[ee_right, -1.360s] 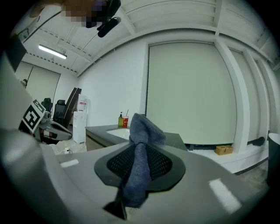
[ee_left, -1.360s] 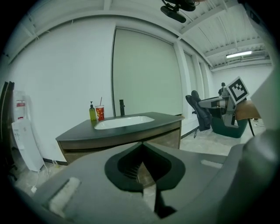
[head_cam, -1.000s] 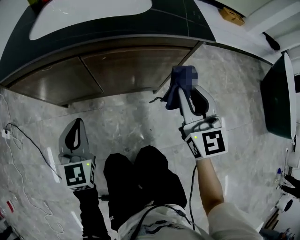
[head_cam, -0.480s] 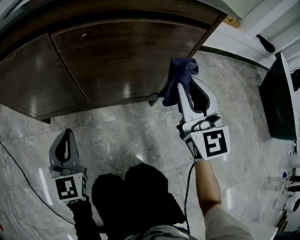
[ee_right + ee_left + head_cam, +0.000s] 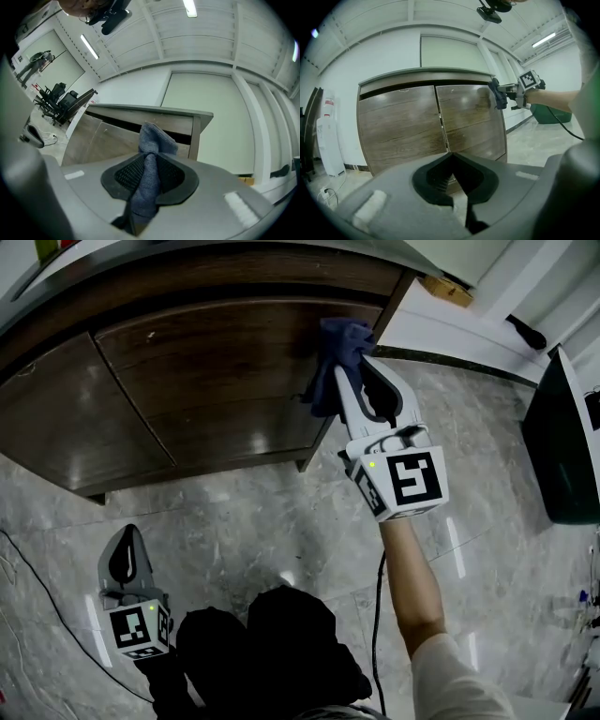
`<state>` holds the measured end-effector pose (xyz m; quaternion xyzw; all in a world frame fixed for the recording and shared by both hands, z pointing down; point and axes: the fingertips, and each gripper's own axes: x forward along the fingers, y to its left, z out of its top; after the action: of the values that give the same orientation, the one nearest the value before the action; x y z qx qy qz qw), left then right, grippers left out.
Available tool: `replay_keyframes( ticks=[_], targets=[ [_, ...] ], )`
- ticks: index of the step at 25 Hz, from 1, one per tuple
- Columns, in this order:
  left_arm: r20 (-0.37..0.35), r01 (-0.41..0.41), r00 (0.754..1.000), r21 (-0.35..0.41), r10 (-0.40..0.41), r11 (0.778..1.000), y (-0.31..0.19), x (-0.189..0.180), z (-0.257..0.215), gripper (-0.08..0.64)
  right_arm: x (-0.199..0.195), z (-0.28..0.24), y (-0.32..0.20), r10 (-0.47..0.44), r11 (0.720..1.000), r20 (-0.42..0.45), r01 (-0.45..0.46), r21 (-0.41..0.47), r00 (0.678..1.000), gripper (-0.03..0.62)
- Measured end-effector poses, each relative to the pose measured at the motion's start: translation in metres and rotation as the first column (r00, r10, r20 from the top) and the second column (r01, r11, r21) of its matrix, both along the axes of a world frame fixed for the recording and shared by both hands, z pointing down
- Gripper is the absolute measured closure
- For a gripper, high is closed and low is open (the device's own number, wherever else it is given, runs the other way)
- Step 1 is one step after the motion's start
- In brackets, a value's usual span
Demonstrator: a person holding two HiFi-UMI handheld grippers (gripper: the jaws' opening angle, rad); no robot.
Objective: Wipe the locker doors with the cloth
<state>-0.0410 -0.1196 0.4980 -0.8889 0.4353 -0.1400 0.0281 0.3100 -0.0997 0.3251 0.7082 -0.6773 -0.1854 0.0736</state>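
The locker is a low wooden cabinet with a left door (image 5: 84,418) and a right door (image 5: 225,371). My right gripper (image 5: 339,376) is shut on a bunched blue cloth (image 5: 336,348). The cloth's free end lies against the right door's upper right corner. In the right gripper view the cloth (image 5: 149,176) runs between the jaws and sticks out past the tips. The left gripper view shows both doors (image 5: 468,117) and the cloth (image 5: 497,96) at the right door's top edge. My left gripper (image 5: 127,554) hangs low over the floor, away from the cabinet, shut and holding nothing.
The floor is grey marble tile (image 5: 244,512). A dark green bin (image 5: 562,427) stands at the right. A thin cable (image 5: 37,601) trails on the floor at the left. The person's dark trousers (image 5: 281,643) fill the bottom centre. A white dispenser (image 5: 330,136) stands left of the cabinet.
My right gripper has carried the cloth from in front of the cabinet's lower right corner up onto the right door's upper corner. My left gripper has sunk lower in the picture.
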Motion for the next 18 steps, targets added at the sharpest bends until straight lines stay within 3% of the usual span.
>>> replay_keyframes(
  ticks=[5,18],
  targets=[
    [0.007,-0.006,1.0,0.002,0.006,1.0,0.006,0.009,-0.002,0.558,0.017,-0.023,-0.008,0.034,0.998,-0.024,-0.033,0.048,0.999,0.503],
    [0.02,0.002,1.0,-0.002,-0.002,1.0,0.007,0.004,-0.001,0.558,0.04,0.04,-0.028,0.066,0.997,0.008,-0.066,-0.05,0.998,0.502]
  ],
)
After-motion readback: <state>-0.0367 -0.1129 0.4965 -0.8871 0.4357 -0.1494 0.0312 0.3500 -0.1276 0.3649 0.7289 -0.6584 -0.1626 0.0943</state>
